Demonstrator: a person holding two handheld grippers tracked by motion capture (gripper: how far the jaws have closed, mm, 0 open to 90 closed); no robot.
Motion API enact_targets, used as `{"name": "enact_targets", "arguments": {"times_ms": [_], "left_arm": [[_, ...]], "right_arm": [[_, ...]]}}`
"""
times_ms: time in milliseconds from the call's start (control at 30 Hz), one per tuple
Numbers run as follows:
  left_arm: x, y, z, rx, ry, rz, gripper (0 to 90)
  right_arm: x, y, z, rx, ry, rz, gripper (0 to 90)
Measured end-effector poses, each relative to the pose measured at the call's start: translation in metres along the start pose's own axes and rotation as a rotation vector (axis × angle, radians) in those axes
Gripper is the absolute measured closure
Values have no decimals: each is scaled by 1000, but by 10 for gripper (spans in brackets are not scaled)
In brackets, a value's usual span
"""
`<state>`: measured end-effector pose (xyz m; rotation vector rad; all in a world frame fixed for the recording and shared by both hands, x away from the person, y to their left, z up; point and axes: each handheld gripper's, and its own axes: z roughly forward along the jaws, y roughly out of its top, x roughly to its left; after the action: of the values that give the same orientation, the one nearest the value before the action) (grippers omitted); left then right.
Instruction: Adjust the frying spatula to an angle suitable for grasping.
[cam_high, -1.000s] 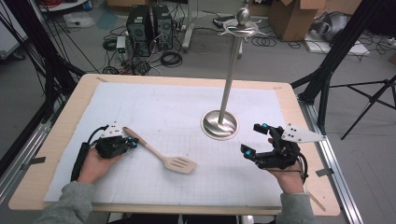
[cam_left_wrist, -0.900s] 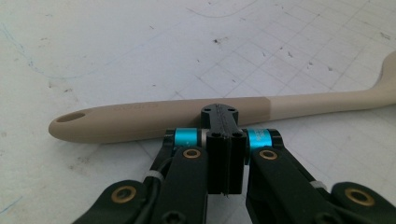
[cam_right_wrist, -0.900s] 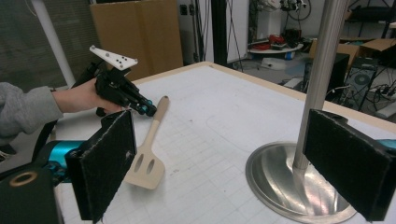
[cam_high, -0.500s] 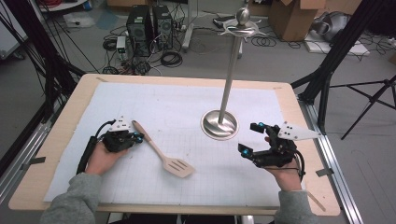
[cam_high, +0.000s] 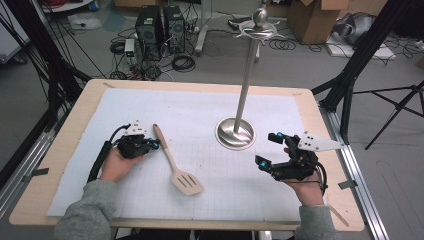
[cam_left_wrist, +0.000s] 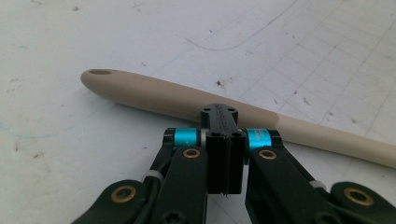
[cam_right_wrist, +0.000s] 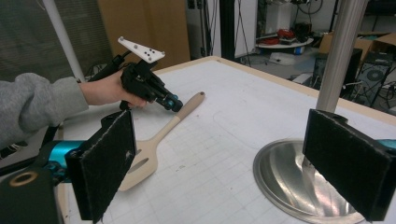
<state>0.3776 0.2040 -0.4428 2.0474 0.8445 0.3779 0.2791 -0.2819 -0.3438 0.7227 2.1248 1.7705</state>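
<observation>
A pale wooden slotted spatula (cam_high: 172, 162) lies on the white gridded mat, handle pointing away from me, head toward the front edge. My left gripper (cam_high: 155, 144) is shut, and its tips rest against the side of the spatula handle (cam_left_wrist: 154, 95) with nothing between the pads. In the right gripper view the left gripper (cam_right_wrist: 175, 103) touches the handle of the spatula (cam_right_wrist: 159, 140) near its far end. My right gripper (cam_high: 267, 148) stands open and empty, just right of the metal stand's base (cam_high: 235, 134).
The metal stand has a tall pole (cam_high: 247, 80) rising from a round shiny base (cam_right_wrist: 285, 172) at the mat's middle right. The wooden table edge (cam_high: 60, 150) frames the mat. Computers, cables and boxes sit on the floor beyond.
My left gripper has slid right, toward the middle, with its shut tips against the spatula handle. The handle swung rightward and the spatula now lies steeper. The right gripper stayed put.
</observation>
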Motion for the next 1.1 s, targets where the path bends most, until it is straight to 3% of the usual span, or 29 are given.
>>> {"name": "enact_targets", "arguments": {"times_ms": [100, 167, 400, 567, 733, 833, 867, 933, 1100], "left_arm": [[-5, 7, -17, -73, -21, -17, 900], [-12, 11, -20, -85, -33, -13, 899], [-33, 20, -5, -85, -71, -3, 899], [-45, 23, 13, -54, -104, 4, 899], [-50, 23, 22, -28, -123, 5, 899], [-58, 21, 29, 9, -144, 48, 899], [-58, 21, 29, 9, -144, 48, 899], [-59, 18, 32, 59, -142, 68, 899], [-64, 17, 28, 98, -148, 75, 899]], "right_arm": [[0, 0, -1, -3, -5, 4, 84], [0, 0, -1, -10, -5, 5, 84], [3, 2, -4, -21, -4, -3, 85], [1, 2, -2, -20, 2, -3, 84], [2, 2, -2, -19, 4, -5, 84], [2, 3, -2, -19, 5, -3, 84], [2, 3, -2, -18, 5, -3, 85], [2, 3, -1, -20, 8, -6, 84], [3, 3, -1, -15, 6, -5, 84]]}}
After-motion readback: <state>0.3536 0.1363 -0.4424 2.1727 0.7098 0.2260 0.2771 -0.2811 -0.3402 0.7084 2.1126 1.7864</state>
